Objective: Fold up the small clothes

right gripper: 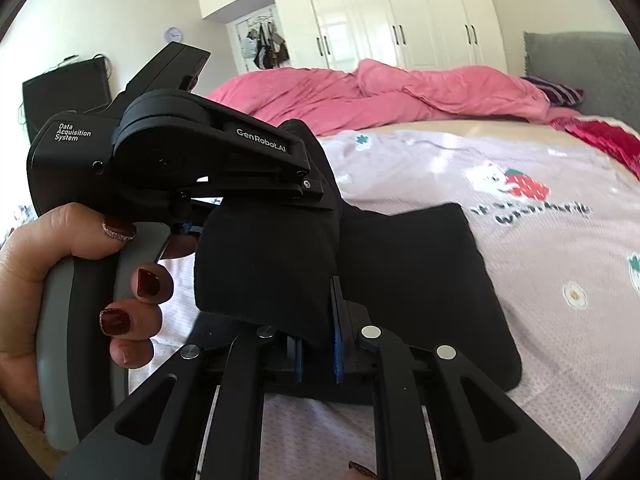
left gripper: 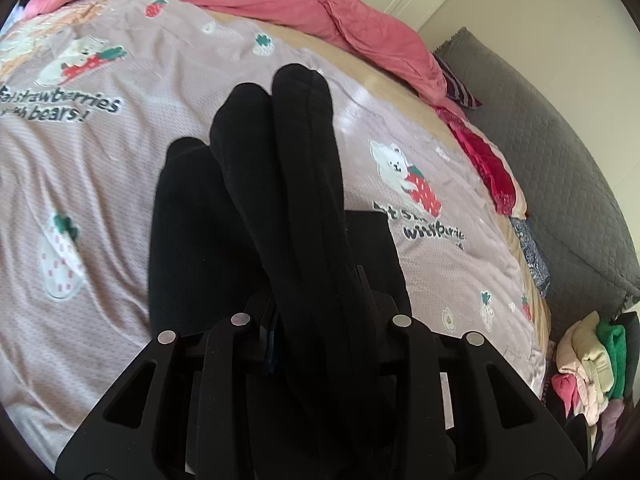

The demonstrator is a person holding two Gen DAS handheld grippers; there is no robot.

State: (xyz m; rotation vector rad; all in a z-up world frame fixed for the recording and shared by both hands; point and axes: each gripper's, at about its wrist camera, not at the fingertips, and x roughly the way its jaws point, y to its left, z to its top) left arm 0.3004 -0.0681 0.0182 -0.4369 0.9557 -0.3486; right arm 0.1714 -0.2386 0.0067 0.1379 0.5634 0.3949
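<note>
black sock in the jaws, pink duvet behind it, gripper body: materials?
Black sock: soft knit, probably cotton blend; matte, faintly fuzzy, drapes limply. Pink duvet: woven cloth, possibly washed cotton; matte, with crumpled folds. Left gripper body: rigid moulded plastic, likely; satin black with printed white lettering.

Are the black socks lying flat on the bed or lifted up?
Partly lifted. Both grippers, left and right, pinch the black socks above the bedspread; the toe ends still rest on it.
</note>
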